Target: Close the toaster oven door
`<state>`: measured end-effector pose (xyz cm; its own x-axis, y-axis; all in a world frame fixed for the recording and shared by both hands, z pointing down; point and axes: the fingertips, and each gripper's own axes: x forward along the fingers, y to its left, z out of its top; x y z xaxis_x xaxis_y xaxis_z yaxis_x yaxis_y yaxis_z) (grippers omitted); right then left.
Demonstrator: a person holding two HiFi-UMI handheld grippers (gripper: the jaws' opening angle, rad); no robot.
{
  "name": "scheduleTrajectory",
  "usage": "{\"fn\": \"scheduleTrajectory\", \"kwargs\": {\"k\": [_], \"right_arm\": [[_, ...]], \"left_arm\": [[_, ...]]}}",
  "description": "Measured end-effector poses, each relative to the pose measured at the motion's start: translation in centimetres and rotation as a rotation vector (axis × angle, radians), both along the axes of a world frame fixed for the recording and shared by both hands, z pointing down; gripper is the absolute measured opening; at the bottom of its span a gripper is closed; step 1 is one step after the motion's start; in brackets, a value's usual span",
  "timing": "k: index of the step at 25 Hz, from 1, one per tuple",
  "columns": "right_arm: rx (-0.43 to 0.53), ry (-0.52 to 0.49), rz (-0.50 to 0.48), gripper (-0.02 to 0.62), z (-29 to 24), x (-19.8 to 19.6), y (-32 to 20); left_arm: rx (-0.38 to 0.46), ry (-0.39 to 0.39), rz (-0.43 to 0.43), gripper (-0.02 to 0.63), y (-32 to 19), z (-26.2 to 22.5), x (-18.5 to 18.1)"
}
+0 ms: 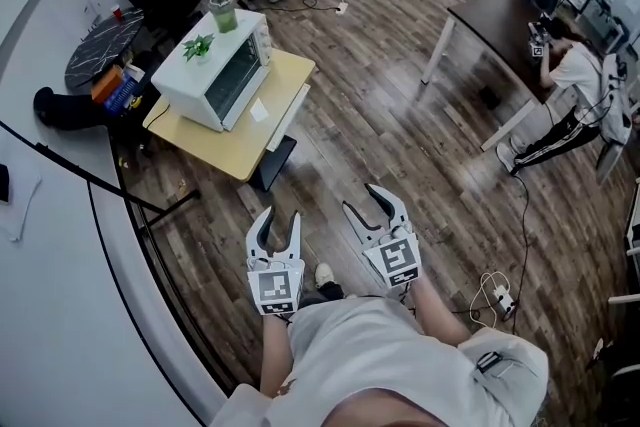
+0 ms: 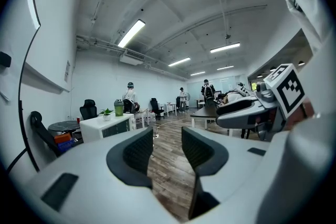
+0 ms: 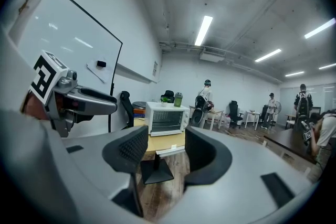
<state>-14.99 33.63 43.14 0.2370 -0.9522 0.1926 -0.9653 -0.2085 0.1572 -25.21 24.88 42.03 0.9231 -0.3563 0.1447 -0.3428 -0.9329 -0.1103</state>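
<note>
The left gripper (image 1: 280,215) is holding its jaws pulled in close, only a thin strip of floor showing between the pads, and it is gripping nothing. The right gripper (image 1: 360,196), just beside it, is carrying its jaws apart, also empty. Both are hovering over the wood-plank floor (image 1: 400,95), in front of the person holding them. Well ahead and to the left, the white toaster oven (image 1: 215,75) is sitting on a light wooden table (image 1: 255,153), its glass door looking upright against its front. A small potted plant (image 1: 199,46) and a green bottle (image 1: 222,12) are standing on top of it.
</note>
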Motion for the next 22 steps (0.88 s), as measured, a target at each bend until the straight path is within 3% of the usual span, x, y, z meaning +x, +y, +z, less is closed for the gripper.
{"fn": "scheduleTrajectory", "kwargs": {"k": [22], "right_arm": [[-0.006, 0.005, 0.059, 0.214, 0.2, 5.2, -7.9]], "left_arm": [[-0.003, 0.008, 0.055, 0.164, -8.5, 0.4, 5.7]]}}
